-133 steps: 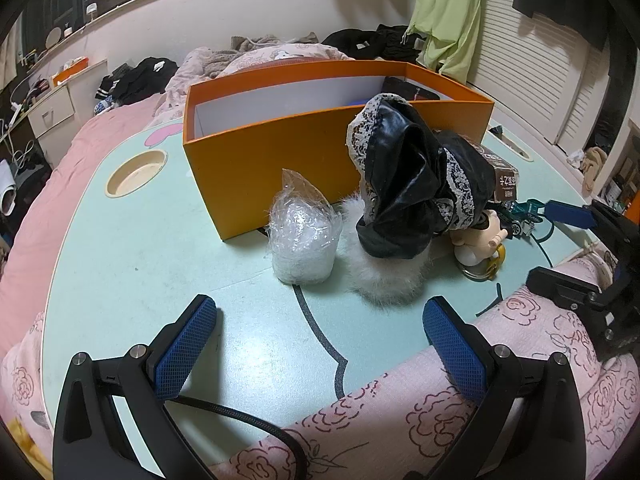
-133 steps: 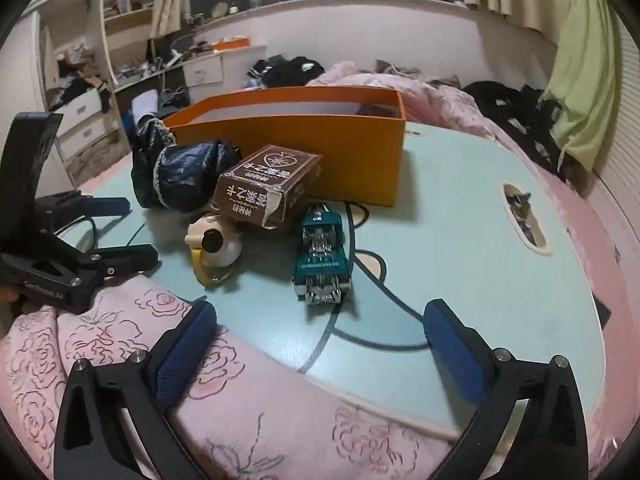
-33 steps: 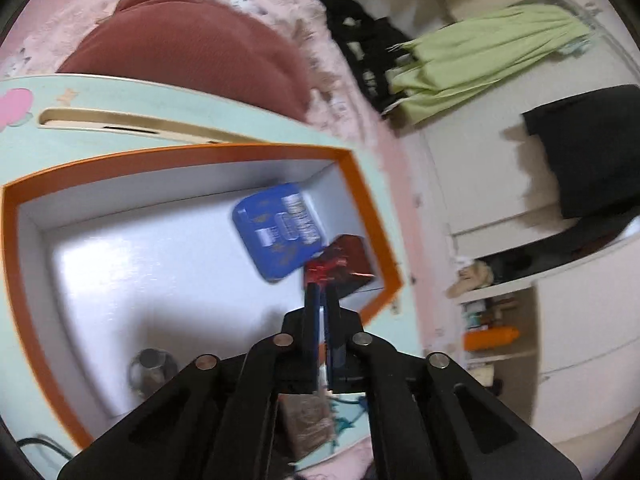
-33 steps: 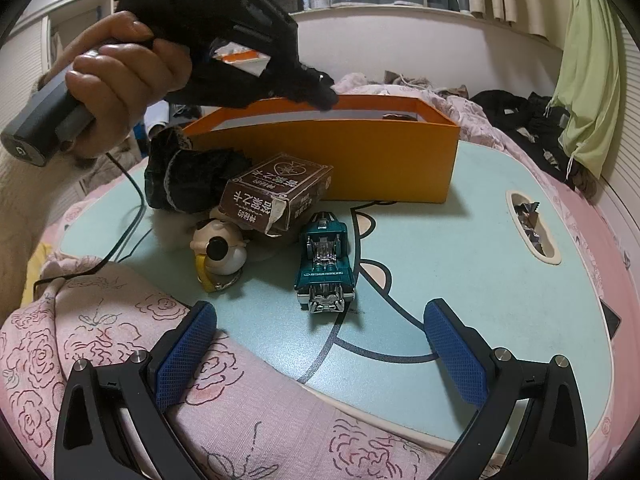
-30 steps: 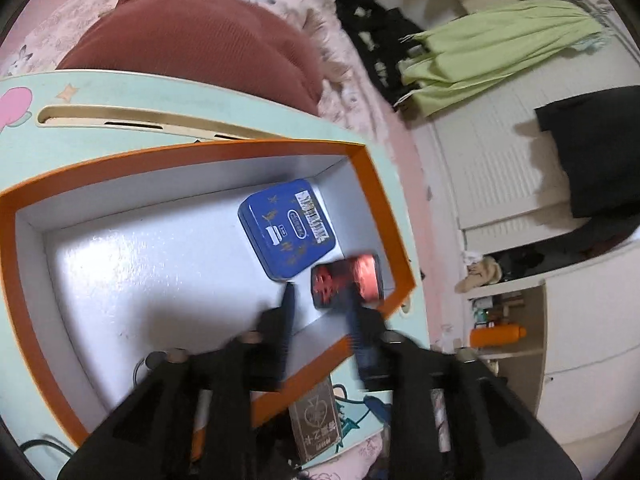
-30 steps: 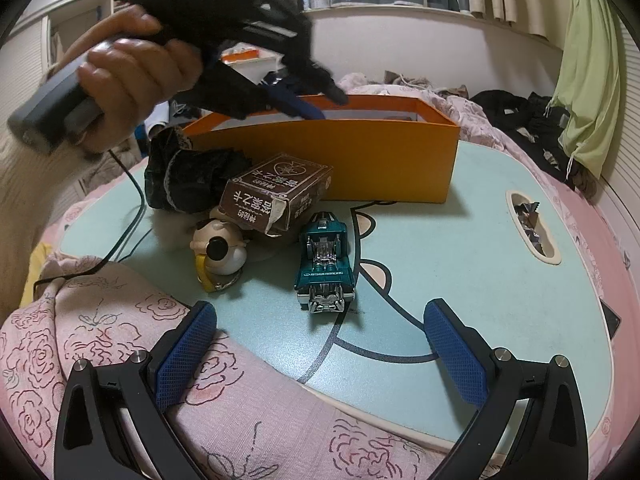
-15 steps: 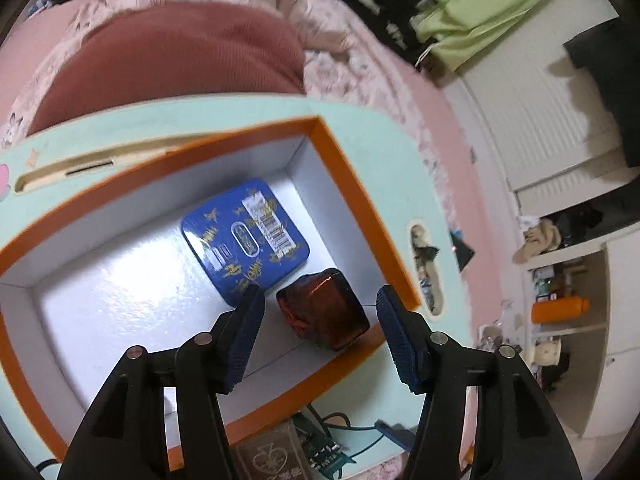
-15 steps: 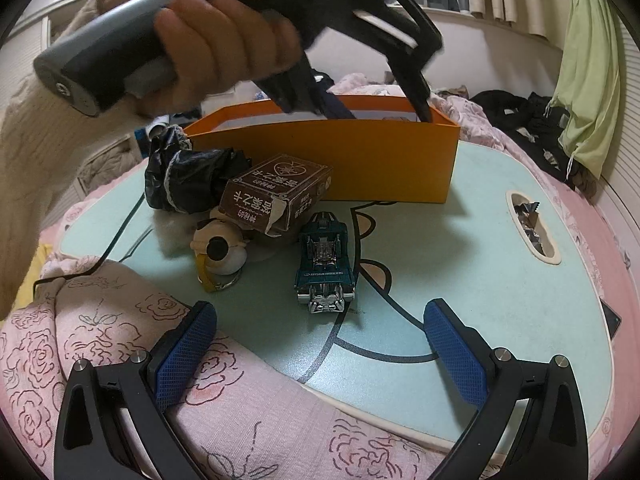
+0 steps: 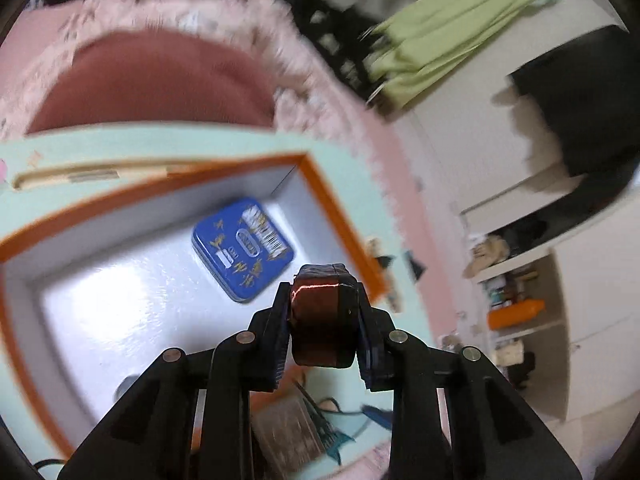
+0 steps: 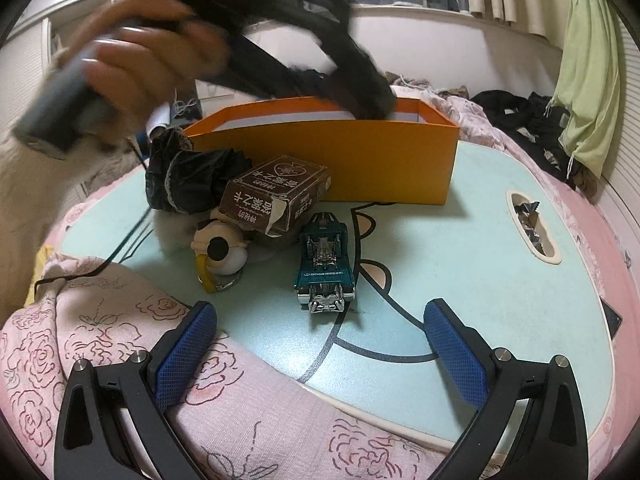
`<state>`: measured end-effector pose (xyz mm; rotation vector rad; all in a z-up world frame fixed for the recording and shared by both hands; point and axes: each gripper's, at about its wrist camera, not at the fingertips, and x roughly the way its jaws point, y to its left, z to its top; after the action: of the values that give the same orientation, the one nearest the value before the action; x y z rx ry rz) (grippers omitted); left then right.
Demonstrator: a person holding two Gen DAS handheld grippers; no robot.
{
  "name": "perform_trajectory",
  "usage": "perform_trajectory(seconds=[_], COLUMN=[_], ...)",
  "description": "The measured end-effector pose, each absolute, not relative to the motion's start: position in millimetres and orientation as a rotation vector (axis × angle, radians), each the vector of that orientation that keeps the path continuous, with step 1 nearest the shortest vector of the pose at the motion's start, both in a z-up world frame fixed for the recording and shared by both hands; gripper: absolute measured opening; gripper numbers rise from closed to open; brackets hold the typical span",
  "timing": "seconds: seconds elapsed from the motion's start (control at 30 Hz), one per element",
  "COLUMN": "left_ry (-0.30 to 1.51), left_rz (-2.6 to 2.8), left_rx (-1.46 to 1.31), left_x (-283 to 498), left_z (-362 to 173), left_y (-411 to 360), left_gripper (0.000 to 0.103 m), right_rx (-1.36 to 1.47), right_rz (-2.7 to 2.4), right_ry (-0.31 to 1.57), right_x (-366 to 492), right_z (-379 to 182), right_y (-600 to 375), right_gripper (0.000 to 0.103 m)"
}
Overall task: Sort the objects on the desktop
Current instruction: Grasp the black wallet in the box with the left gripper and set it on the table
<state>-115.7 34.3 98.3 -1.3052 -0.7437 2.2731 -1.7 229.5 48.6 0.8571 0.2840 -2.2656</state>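
while clamped in left tool [image 9: 323, 322], dark-red block [image 9: 322, 316] — above orange box [image 9: 340, 216]

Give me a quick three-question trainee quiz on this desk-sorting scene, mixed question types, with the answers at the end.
1. True or false: the left tool is shut on the dark red box.
2. Which item lies flat on the floor of the orange box? A) teal toy car B) blue tin C) brown carton
3. Fill in: the right tool is ____, holding nothing.

Key:
1. True.
2. B, the blue tin. The teal toy car and brown carton sit on the table.
3. Open.
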Motion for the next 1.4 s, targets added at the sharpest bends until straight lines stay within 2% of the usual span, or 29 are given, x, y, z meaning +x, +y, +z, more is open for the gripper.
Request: perform_trajectory(seconds=[0.2,0.47,0.73,1.0,1.13,1.3,1.4], left_ry=[-0.628,-0.603,-0.545,-0.572,-0.541,-0.384,-0.306], left_rz=[2.340,2.288,2.366,2.460,2.516,2.651,2.664], left_rx=[-1.096,-1.136,-1.260,-1.272,-1.182,-1.159,-1.224], left_x=[-36.1,30.4,38.0,23.1,45.6,68.0,67.6], left_z=[130.3,80.3,30.9,18.0,28.9,38.9,21.6], left_y=[9.0,-1.8,10.8,-5.5,-6.8,8.0,17.4], left_gripper=[0.029,0.029,0.030,0.032,0.062,0.073,0.082], right_rx=[0.857,0.857,0.856,0.856,0.855,0.855,0.858], right_rz=[-2.266,-2.266,-2.266,-2.266,-2.266,-2.266,-2.265], right_ry=[0.283,0.283,0.282,0.282,0.282,0.282,0.281], right_x=[-1.9,-1.8,-1.9,-1.9,-1.9,-2.2,-2.5], right_z=[48.7,48.5,48.2,48.2,48.3,48.0,47.8], right_y=[228.5,228.3,229.0,229.0,228.5,229.5,229.6], right_gripper=[0.103,0.103,0.103,0.103,0.103,0.103,0.103])
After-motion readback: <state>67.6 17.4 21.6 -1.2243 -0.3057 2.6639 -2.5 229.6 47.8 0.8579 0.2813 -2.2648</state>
